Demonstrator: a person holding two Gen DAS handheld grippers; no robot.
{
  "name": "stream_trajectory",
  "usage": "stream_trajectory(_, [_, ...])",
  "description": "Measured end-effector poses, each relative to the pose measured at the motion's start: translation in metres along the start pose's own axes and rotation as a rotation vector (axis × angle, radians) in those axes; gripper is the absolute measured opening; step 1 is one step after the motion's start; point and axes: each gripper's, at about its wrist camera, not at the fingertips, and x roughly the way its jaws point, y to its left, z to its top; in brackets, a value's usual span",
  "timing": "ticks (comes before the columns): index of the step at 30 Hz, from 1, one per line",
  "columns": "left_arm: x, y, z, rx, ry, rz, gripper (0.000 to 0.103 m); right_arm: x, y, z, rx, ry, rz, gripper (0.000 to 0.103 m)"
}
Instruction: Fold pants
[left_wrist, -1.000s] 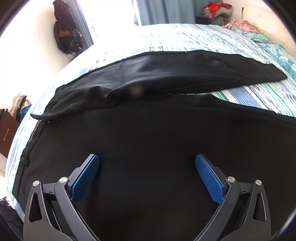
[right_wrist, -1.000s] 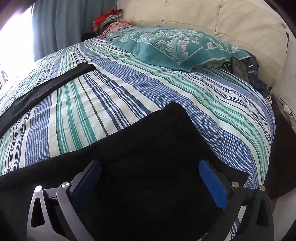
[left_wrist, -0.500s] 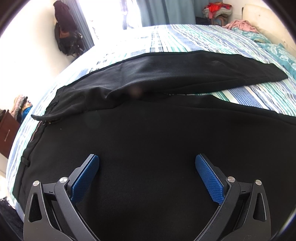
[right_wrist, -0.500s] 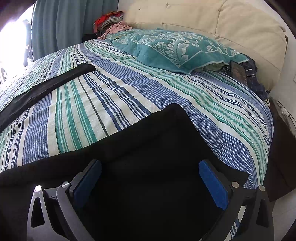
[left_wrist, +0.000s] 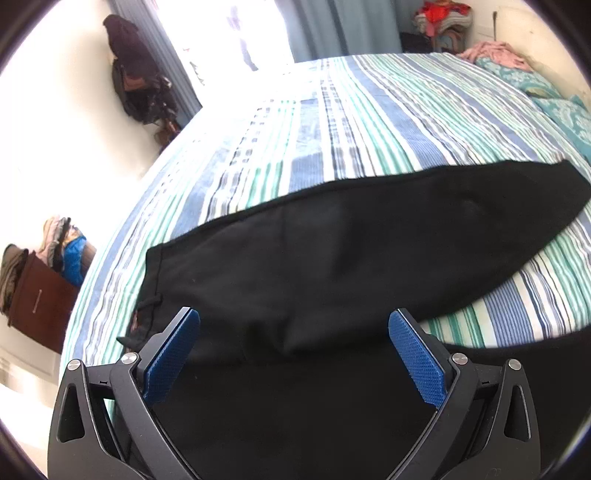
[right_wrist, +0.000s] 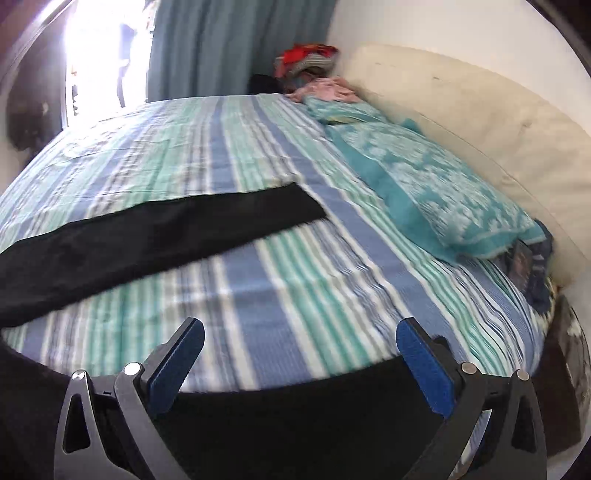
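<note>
My left claw (left_wrist: 293, 354) stands with its blue pads (left_wrist: 417, 362) wide apart, clamped on nothing, hovering over the near part of the black pants (left_wrist: 332, 258). Just beyond the fingertips lies the waistband end (left_wrist: 151, 280) with a belt loop showing, and from there one leg (left_wrist: 480, 214) runs flat to the right across the striped bedspread (left_wrist: 332, 122). My right claw (right_wrist: 299, 354) is likewise spread and empty; black cloth fills the bottom of its view beneath the fingers — the other leg, I judge — while the far leg's hem (right_wrist: 291, 210) rests further out on the bed, short of the teal pillow (right_wrist: 424, 184) by the cream headboard (right_wrist: 461, 110). The legs lie apart with bare stripes between them — so I judge the first fold, one leg over the other, is not yet made. Keeping one claw near the waist and one near the hem suits lifting the near leg evenly. The right view is blurred, so I cannot tell whether that claw touches cloth.
</note>
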Motion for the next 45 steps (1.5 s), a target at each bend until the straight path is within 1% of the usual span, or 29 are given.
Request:
stream_trajectory(3, [0.027, 0.014, 0.015, -0.053, 0.021, 0.027, 0.103, 0.005, 0.083, 0.032, -0.135, -0.012, 0.146, 0.103])
stream_trajectory(5, [0.05, 0.023, 0.019, -0.084, 0.049, 0.055, 0.103, 0.009, 0.14, 0.047, -0.218, -0.01, 0.243, 0.103])
stream_trajectory(7, [0.079, 0.028, 0.015, -0.101, 0.083, 0.09, 0.103, 0.016, 0.194, 0.055, -0.298, -0.006, 0.319, 0.103])
stream_trajectory(9, [0.111, 0.027, 0.0, -0.084, 0.134, 0.123, 0.103, 0.025, 0.247, 0.052, -0.393, -0.005, 0.382, 0.103])
stream_trajectory(10, [0.117, 0.029, -0.009, -0.116, 0.112, 0.088, 0.103, 0.029, 0.272, 0.048, -0.44, -0.006, 0.413, 0.103])
stream_trajectory(11, [0.115, 0.037, -0.015, -0.17, 0.073, 0.05, 0.103, 0.036, 0.293, 0.043, -0.482, 0.002, 0.46, 0.103])
stream_trajectory(13, [0.119, 0.043, -0.019, -0.202, 0.082, 0.007, 0.103, 0.057, 0.324, 0.032, -0.548, 0.057, 0.536, 0.103])
stream_trajectory(14, [0.12, 0.043, -0.02, -0.207, 0.079, 0.0, 0.103, 0.073, 0.333, 0.029, -0.566, 0.1, 0.573, 0.102])
stream_trajectory(15, [0.12, 0.044, -0.021, -0.209, 0.076, -0.005, 0.103, 0.09, 0.336, 0.026, -0.575, 0.136, 0.584, 0.102])
stream_trajectory(16, [0.121, 0.041, -0.021, -0.21, 0.074, -0.007, 0.103, 0.11, 0.332, 0.025, -0.567, 0.169, 0.577, 0.102])
stream_trajectory(17, [0.12, 0.041, -0.021, -0.211, 0.068, -0.008, 0.103, 0.126, 0.318, 0.031, -0.51, 0.193, 0.645, 0.103])
stream_trajectory(18, [0.12, 0.041, -0.022, -0.212, 0.061, -0.007, 0.102, 0.138, 0.298, 0.038, -0.452, 0.183, 0.67, 0.102])
stream_trajectory(20, [0.119, 0.042, -0.024, -0.216, 0.048, -0.007, 0.102, 0.159, 0.263, 0.049, -0.432, 0.156, 0.547, 0.102])
stream_trajectory(21, [0.12, 0.043, -0.024, -0.217, 0.045, -0.009, 0.102, 0.172, 0.242, 0.055, -0.407, 0.168, 0.523, 0.103])
stream_trajectory(23, [0.12, 0.043, -0.023, -0.219, 0.042, -0.011, 0.102, 0.196, 0.197, 0.068, -0.341, 0.187, 0.511, 0.102])
stream_trajectory(25, [0.12, 0.043, -0.024, -0.222, 0.039, -0.015, 0.102, 0.219, 0.15, 0.08, -0.281, 0.212, 0.476, 0.102])
stream_trajectory(26, [0.12, 0.043, -0.023, -0.224, 0.038, -0.017, 0.102, 0.23, 0.126, 0.086, -0.245, 0.229, 0.487, 0.102])
stream_trajectory(27, [0.121, 0.043, -0.023, -0.225, 0.037, -0.019, 0.102, 0.239, 0.106, 0.093, -0.236, 0.235, 0.415, 0.102])
stream_trajectory(28, [0.121, 0.043, -0.023, -0.226, 0.035, -0.019, 0.102, 0.25, 0.084, 0.101, -0.236, 0.242, 0.309, 0.102])
stream_trajectory(30, [0.122, 0.044, -0.023, -0.228, 0.031, -0.021, 0.102, 0.271, 0.029, 0.117, -0.138, 0.281, 0.258, 0.102])
stream_trajectory(31, [0.122, 0.044, -0.023, -0.23, 0.029, -0.022, 0.102, 0.28, 0.002, 0.126, -0.093, 0.302, 0.163, 0.102])
stream_trajectory(32, [0.121, 0.045, -0.025, -0.231, 0.026, -0.023, 0.102, 0.287, -0.023, 0.137, -0.045, 0.314, 0.09, 0.102])
stream_trajectory(33, [0.121, 0.045, -0.025, -0.233, 0.024, -0.025, 0.102, 0.291, -0.047, 0.147, 0.013, 0.314, 0.07, 0.102])
stream_trajectory(35, [0.122, 0.046, -0.025, -0.236, 0.021, -0.029, 0.102, 0.294, -0.085, 0.167, 0.14, 0.297, 0.093, 0.102])
stream_trajectory(37, [0.122, 0.046, -0.025, -0.237, 0.019, -0.029, 0.102, 0.299, -0.1, 0.184, 0.218, 0.295, 0.157, 0.102])
stream_trajectory(39, [0.122, 0.046, -0.025, -0.238, 0.016, -0.029, 0.102, 0.308, -0.094, 0.199, 0.227, 0.291, 0.186, 0.102])
stream_trajectory(41, [0.123, 0.046, -0.025, -0.238, 0.014, -0.028, 0.102, 0.322, -0.082, 0.205, 0.189, 0.311, 0.159, 0.102])
stream_trajectory(44, [0.124, 0.045, -0.025, -0.237, 0.011, -0.026, 0.102, 0.35, -0.063, 0.199, 0.123, 0.374, 0.113, 0.102])
stream_trajectory(45, [0.124, 0.045, -0.025, -0.237, 0.01, -0.025, 0.102, 0.355, -0.06, 0.196, 0.112, 0.39, 0.132, 0.087])
